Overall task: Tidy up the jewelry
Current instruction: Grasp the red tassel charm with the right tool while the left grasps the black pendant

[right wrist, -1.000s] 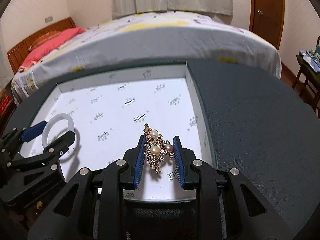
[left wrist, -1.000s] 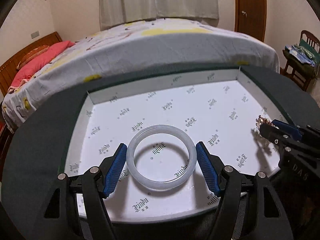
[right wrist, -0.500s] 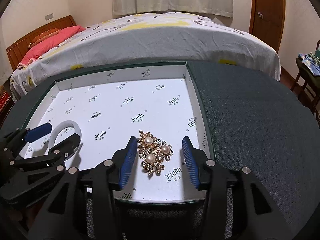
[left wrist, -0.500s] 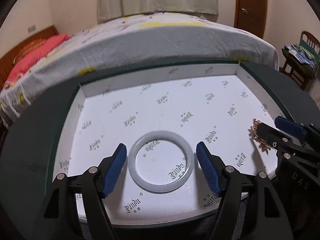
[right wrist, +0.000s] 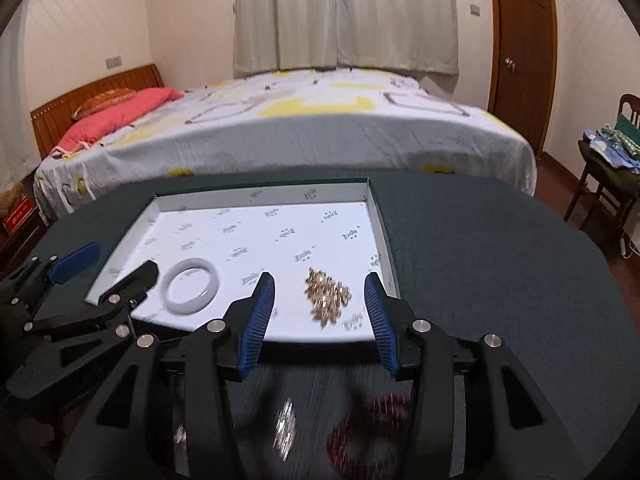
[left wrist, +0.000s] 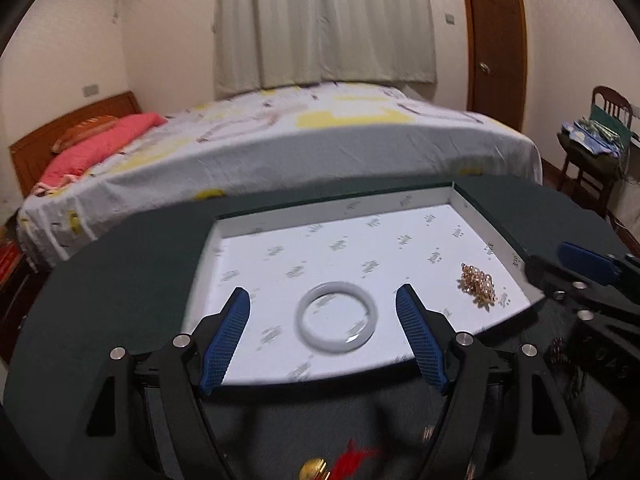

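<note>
A white bangle (left wrist: 337,316) lies flat in the white printed tray (left wrist: 464,200), near its front edge. A gold pearl brooch (left wrist: 478,282) lies in the tray to its right. My left gripper (left wrist: 323,340) is open and empty, raised in front of the bangle. My right gripper (right wrist: 319,316) is open and empty, raised in front of the brooch (right wrist: 327,296). The bangle also shows in the right wrist view (right wrist: 192,291), beside the left gripper (right wrist: 108,268).
The tray (right wrist: 374,208) sits on a dark green table (right wrist: 480,264). Blurred loose jewelry lies on the table in front of the tray: a silvery piece (right wrist: 285,432), a dark red beaded ring (right wrist: 372,436), a gold and red ornament (left wrist: 340,462). A bed (left wrist: 280,136) stands behind.
Both grippers have let go and pulled back and up from the tray. The bangle and the brooch now lie free in the tray.
</note>
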A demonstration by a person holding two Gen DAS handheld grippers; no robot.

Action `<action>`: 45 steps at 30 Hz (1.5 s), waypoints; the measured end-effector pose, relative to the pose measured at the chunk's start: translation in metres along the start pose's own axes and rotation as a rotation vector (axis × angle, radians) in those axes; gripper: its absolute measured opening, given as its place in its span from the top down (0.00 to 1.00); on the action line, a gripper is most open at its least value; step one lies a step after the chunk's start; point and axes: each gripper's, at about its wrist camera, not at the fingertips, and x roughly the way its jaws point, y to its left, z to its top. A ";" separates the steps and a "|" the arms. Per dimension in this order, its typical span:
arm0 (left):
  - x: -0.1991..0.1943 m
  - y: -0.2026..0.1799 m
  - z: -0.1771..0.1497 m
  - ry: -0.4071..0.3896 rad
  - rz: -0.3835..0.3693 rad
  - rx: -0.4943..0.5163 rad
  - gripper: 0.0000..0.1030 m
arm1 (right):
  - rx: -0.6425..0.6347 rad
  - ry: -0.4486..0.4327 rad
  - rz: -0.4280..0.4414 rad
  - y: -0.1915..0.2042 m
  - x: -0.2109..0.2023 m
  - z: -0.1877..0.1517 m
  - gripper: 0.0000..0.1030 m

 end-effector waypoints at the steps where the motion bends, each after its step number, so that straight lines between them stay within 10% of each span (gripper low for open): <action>1: -0.010 0.003 -0.005 -0.011 0.011 -0.008 0.29 | -0.002 -0.012 0.000 0.002 -0.010 -0.005 0.56; 17: -0.097 0.031 -0.085 -0.041 0.140 -0.089 0.29 | -0.045 0.035 0.073 0.029 -0.087 -0.118 0.56; 45: -0.086 0.015 -0.134 0.098 0.073 -0.055 0.29 | -0.082 0.137 0.093 0.038 -0.075 -0.142 0.90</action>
